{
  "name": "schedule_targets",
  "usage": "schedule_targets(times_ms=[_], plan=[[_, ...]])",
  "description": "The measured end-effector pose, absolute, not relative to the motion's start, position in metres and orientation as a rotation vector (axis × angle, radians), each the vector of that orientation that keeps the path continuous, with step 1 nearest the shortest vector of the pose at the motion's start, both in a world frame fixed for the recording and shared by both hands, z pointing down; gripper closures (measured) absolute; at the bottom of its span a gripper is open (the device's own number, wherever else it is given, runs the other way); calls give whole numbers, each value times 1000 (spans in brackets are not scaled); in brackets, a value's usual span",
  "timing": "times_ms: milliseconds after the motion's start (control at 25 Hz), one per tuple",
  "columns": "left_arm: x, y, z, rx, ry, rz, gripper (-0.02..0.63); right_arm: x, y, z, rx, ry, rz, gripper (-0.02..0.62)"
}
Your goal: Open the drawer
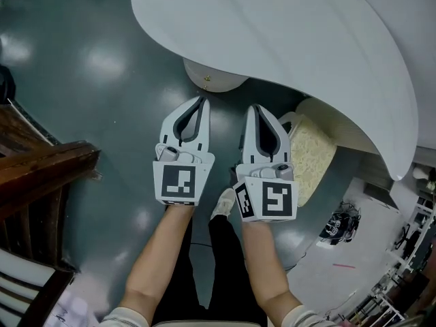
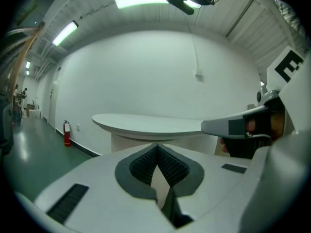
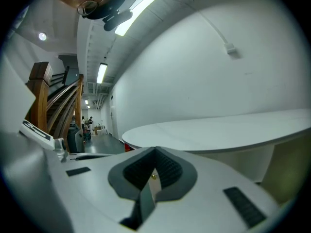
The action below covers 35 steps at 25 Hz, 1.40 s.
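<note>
In the head view a rounded white pedestal sits under the big white tabletop and carries a small brass knob. No drawer seam shows from here. My left gripper hangs just short of that knob, shut and empty. Beside it, my right gripper points the same way, tips together, holding nothing. In the left gripper view the left gripper faces the tabletop and pedestal. In the right gripper view a brass speck shows through the slit of the right gripper.
Dark wooden stair framing stands at the left over the grey-green floor. A beige cushioned seat lies under the table's right side. A white panel is at the lower right. A red fire extinguisher stands by the far wall. My shoe is below the grippers.
</note>
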<state>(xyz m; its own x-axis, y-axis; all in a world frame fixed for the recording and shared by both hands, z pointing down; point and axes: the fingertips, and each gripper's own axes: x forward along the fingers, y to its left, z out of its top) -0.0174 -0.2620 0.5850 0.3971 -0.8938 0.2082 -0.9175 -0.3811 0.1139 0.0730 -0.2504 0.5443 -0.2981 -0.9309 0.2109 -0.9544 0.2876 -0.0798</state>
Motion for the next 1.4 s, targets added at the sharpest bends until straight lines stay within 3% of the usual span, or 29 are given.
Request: schedule_targets(times_ms=[360, 480, 1400], plan=[[-6, -278, 613, 2531, -1587, 223, 603, 66, -242, 553, 1752, -2420, 289, 581], [-6, -285, 623, 2506, -1586, 236, 533, 63, -242, 551, 1735, -2437, 266, 581], [-6, -345, 700, 2406, -1593, 371, 430, 69, -257, 569, 1759, -2391, 296, 581]])
